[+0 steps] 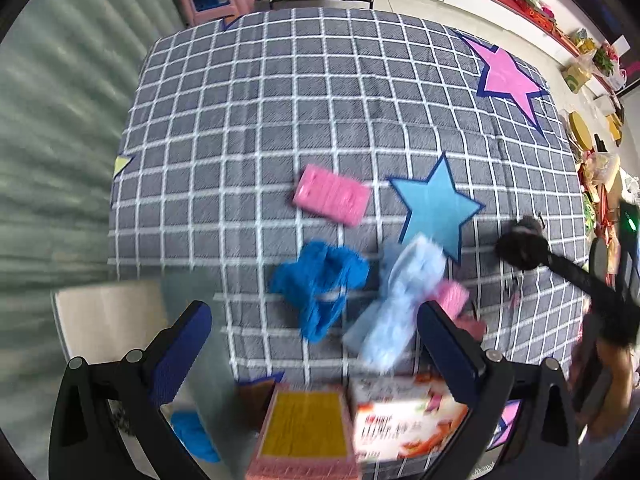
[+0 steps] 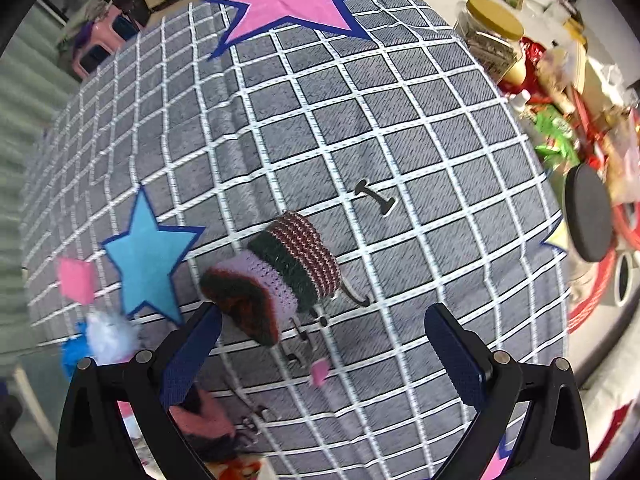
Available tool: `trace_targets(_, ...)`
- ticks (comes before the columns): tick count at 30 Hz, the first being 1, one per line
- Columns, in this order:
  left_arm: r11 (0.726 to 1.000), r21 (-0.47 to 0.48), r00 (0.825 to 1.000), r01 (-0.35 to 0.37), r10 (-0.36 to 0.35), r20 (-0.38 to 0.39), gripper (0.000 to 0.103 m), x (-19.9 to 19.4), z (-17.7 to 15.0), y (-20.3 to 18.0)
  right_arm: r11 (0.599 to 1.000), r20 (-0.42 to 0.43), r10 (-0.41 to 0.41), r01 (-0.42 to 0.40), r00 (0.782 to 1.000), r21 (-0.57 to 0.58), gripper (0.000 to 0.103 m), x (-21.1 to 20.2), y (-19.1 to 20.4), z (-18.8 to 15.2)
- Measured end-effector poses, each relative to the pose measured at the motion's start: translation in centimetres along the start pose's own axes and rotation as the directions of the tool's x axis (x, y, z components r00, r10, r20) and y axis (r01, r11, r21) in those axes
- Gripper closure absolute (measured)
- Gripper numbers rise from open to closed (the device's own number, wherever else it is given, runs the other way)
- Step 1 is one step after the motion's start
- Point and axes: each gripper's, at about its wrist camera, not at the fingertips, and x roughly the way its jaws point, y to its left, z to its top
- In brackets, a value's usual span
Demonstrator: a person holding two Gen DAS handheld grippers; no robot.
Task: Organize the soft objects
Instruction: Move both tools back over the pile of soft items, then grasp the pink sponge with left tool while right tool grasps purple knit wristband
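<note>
Yellow pad (image 1: 305, 425), printed box (image 1: 408, 416), writing blurred

Grey/white check cloth (image 1: 280, 92) w/ pink star (image 1: 508, 76); blue glove (image 1: 320, 284); striped knit (image 2: 288, 268).

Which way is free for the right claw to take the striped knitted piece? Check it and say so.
Probably yes, straight ahead. The right claw is open, and the striped knitted piece lies on the checked cloth just beyond its left finger, nothing on top. Small dark clips lie near but not between.
</note>
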Motion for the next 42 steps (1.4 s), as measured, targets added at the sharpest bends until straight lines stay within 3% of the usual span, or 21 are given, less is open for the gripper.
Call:
trace_targets(3, 0.998, 0.055, 0.999, -0.031, 0.032, -0.006, 0.000, 1.9, 2.0, -1.4, 0.997, -0.020, 0.081, -0.081, 0.996, 0.008, 0.001, 0.0, -1.3, -0.4)
trace_targets(10, 0.978, 0.172, 0.992, -0.121, 0.126, -0.018, 0.000, 8.0, 5.7, -3.1, 0.987, -0.029, 0.108, -0.111, 0.994, -0.116, 0.001, 0.0, -2.9, -1.4)
trace_targets(16, 0.977, 0.176, 0.992, -0.119, 0.125, -0.025, 0.000, 11.3, 6.9, -2.9, 0.986, -0.040, 0.164, -0.163, 0.986, 0.033, 0.001, 1.5, -3.0, 0.5)
trace_targets(19, 0.976, 0.195, 0.995, -0.097, 0.102, -0.015, 0.000, 11.9, 6.8, -3.1, 0.986, -0.047, 0.123, -0.128, 0.991, -0.104, 0.001, 2.3, -0.9, 0.8)
trace_targets(22, 0.971, 0.222, 0.996, -0.086, 0.092, -0.019, 0.000, 13.2, 6.7, -3.5, 0.953, -0.043, 0.035, -0.046, 0.998, -0.301, 0.001, 3.2, 1.2, 0.3)
trace_targets(25, 0.973, 0.221, 0.995, -0.071, 0.083, -0.046, 0.000, 14.7, 6.6, -3.8, 0.917, -0.033, -0.024, 0.008, 0.999, -0.399, 0.001, 4.6, 2.0, -0.2)
trace_targets(28, 0.979, 0.198, 0.997, -0.043, 0.054, -0.052, 0.000, 15.5, 6.6, -3.6, 0.914, -0.097, -0.045, 0.001, 0.994, -0.407, 0.000, 6.4, 2.2, -0.2)
trace_targets(33, 0.989, 0.148, 0.997, 0.025, -0.014, -0.070, 0.000, 16.3, 6.7, -2.8, 0.912, -0.071, -0.073, 0.038, 0.995, -0.408, 0.000, 6.7, 2.7, -0.5)
trace_targets(39, 0.988, 0.154, 0.999, 0.025, -0.020, -0.029, 0.000, 17.4, 6.4, -0.4, 0.912, -0.079, -0.077, 0.038, 0.994, -0.409, 0.000, 6.6, 2.6, -0.4)
trace_targets(42, 0.986, 0.168, 0.999, 0.021, -0.012, -0.052, 0.000, 17.3, 5.5, -0.1, 0.911, -0.083, -0.079, 0.038, 0.993, -0.410, 0.000, 6.7, 3.0, 0.1)
